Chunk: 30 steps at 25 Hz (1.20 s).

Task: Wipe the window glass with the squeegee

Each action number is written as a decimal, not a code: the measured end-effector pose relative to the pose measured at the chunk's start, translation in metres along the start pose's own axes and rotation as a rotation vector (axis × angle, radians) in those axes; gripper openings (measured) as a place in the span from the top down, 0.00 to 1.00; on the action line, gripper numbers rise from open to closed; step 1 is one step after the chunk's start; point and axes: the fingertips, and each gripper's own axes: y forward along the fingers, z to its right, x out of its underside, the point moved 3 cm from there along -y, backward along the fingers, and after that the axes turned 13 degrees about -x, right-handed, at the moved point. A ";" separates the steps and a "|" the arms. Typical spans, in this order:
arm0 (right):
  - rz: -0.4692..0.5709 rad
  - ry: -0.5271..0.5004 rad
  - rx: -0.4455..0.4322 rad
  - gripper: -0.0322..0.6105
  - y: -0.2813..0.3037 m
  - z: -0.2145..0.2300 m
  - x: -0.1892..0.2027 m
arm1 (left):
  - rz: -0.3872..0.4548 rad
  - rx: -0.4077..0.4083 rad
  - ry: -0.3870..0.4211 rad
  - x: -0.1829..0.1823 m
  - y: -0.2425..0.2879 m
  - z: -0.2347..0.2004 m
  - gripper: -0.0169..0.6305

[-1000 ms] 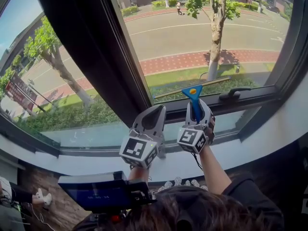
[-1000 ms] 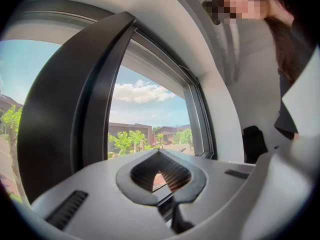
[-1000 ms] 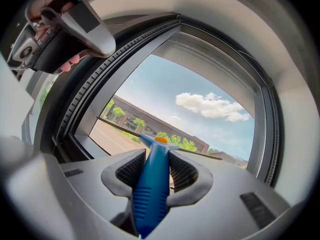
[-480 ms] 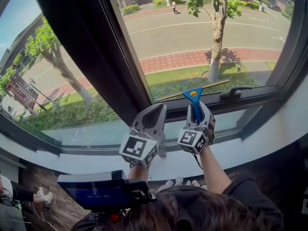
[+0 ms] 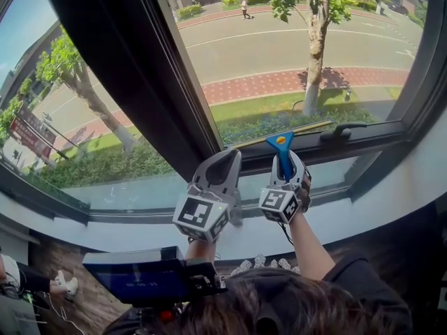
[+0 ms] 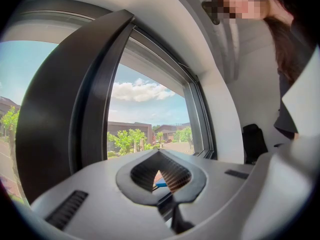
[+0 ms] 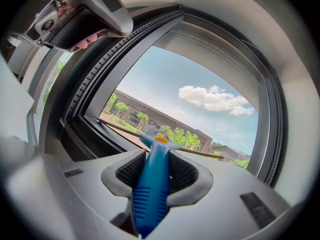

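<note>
Squeegee (image 5: 281, 142) clamped in right claw (image 5: 286, 160); blade (image 5: 311, 126) along window glass (image 5: 293, 54) lower edge.

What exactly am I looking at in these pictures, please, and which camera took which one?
No robot arm is involved: a person holds a grey two-jaw gripper in each hand. The head view comes from a camera on the person's head, looking down at a window. The two gripper views come from cameras riding on each gripper, looking along its jaws. The left gripper is shut and holds nothing. The right gripper is clamped on the blue handle of a squeegee, whose blade sits near the bottom edge of the window glass, close to a black window handle. The marker cubes are parts of the grippers.
</note>
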 end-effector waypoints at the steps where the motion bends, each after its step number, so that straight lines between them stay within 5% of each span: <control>1: 0.003 0.005 0.001 0.73 0.000 0.000 0.000 | 0.002 -0.001 0.000 0.000 0.000 0.000 0.97; 11: -0.034 0.109 -0.032 0.73 0.002 -0.003 0.015 | 0.007 0.005 -0.004 0.001 -0.001 -0.001 0.97; 30: -0.043 0.134 -0.051 0.73 0.006 -0.003 0.023 | 0.021 0.008 -0.024 0.013 -0.004 -0.003 0.97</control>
